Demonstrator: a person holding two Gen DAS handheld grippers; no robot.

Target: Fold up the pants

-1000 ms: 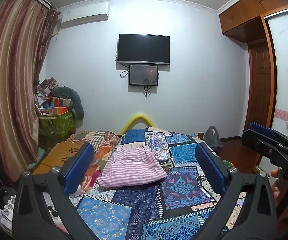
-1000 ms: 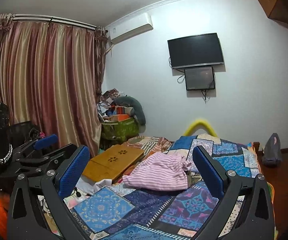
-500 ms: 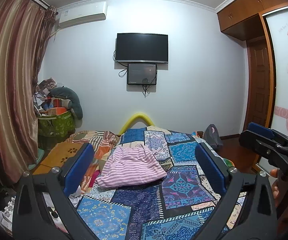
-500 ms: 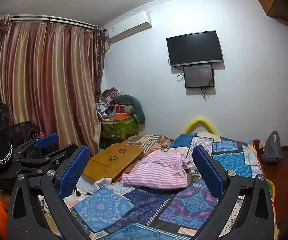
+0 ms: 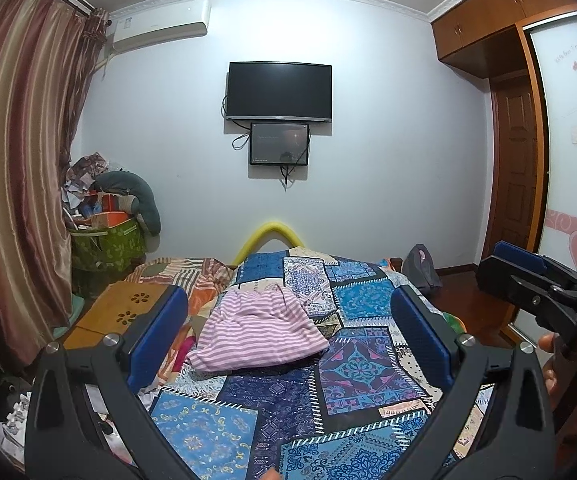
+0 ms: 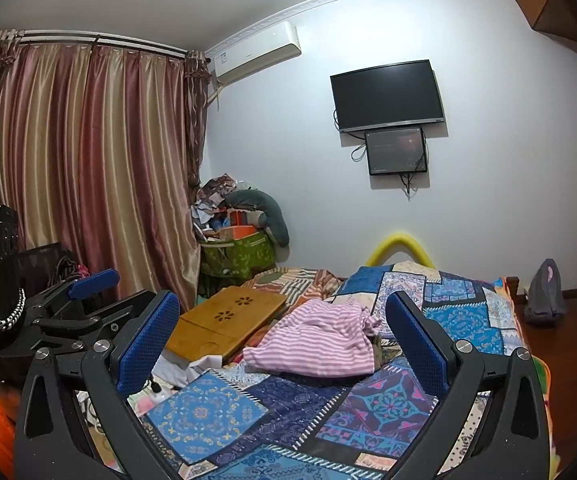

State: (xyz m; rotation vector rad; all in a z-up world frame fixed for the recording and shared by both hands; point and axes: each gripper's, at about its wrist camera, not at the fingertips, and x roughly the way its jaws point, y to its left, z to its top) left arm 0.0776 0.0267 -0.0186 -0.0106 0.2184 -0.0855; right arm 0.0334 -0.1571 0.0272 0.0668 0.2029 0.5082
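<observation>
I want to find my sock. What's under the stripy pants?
The pants lie crumpled on the patchwork quilt. Something dark peeks out at their right edge. Anything else underneath is covered.

1. Ahead of me, pants (image 5: pixel 256 334) lie bunched on the bed quilt (image 5: pixel 352 376).
2. Lap desk (image 6: pixel 228 320) sits left of them.
3. Television (image 5: pixel 279 91) on the wall behind.

A black television (image 5: pixel 279 91) was mounted on the wall above a smaller screen (image 5: pixel 279 143). A patchwork quilt (image 5: pixel 364 364) covered the bed beside a wooden lap tray (image 6: pixel 228 320).
</observation>
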